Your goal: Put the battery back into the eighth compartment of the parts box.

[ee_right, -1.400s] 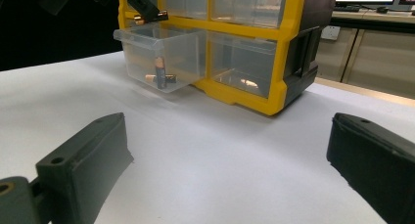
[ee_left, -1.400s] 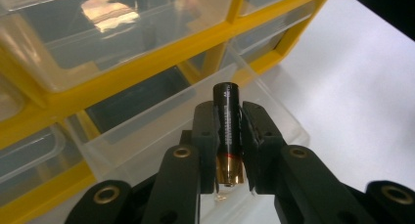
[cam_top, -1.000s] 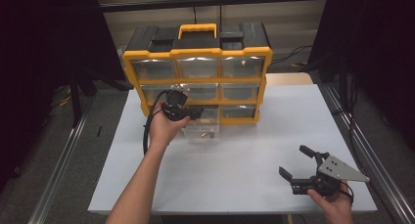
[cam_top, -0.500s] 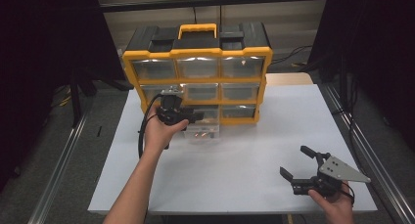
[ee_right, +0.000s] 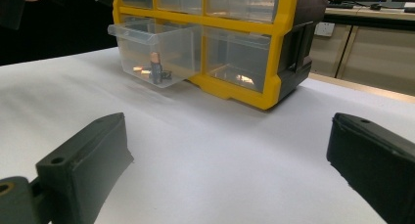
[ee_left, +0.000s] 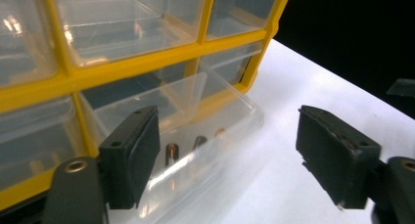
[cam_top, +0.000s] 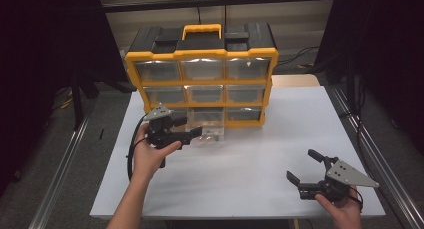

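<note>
A clear plastic drawer [cam_top: 209, 131] is seen pulled part of the way out of the bottom row of the yellow box of drawers [cam_top: 202, 81], in the middle slot. It is kept level, just above the white table [cam_top: 240, 169], with its back end inside the box. A few small metal bits [ee_left: 171, 153] and a small dark battery [ee_right: 155, 67] are seen inside it.

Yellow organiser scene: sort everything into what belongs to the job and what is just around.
In the job:
- pulled-out clear drawer
- small parts inside it
- left gripper, jaws open
- yellow organiser

Just around:
- right gripper, open, apart
- white table
</note>
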A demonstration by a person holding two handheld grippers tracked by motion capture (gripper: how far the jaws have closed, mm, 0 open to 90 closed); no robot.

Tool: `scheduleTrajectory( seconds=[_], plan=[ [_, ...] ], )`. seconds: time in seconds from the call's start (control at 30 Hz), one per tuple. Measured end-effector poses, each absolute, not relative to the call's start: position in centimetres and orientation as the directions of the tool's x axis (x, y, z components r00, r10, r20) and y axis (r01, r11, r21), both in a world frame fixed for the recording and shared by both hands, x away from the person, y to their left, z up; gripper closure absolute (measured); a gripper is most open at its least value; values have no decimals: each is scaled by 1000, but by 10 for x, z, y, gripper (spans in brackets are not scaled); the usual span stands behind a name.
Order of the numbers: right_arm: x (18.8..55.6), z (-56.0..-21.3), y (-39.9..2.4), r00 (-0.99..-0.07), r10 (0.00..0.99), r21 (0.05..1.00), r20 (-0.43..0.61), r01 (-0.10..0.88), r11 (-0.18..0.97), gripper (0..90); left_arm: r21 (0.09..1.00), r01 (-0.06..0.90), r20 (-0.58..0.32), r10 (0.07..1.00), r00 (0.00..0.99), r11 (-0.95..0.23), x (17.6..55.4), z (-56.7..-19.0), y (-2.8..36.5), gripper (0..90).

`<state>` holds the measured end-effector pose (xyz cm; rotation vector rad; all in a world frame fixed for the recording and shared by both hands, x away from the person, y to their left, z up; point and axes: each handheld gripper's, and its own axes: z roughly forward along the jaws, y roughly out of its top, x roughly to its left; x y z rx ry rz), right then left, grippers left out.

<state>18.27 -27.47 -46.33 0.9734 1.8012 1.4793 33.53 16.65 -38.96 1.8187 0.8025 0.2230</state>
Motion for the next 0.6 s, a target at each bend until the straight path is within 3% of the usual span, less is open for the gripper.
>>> scheduleTrajectory(
  seconds=[0.43,0.53,0.6],
  plan=[
    [184,-464,-273,-548,837,979,-7,165,116,14,914,383,-207,661,721,-131,305,-425,211,135],
    [184,-464,-272,-551,835,980,-9,161,117,14,916,386,-231,636,736,-113,301,-431,225,123],
    [184,-464,-272,-551,835,980,-11,160,119,14,921,377,-215,681,700,-97,296,-435,230,114]
  ],
)
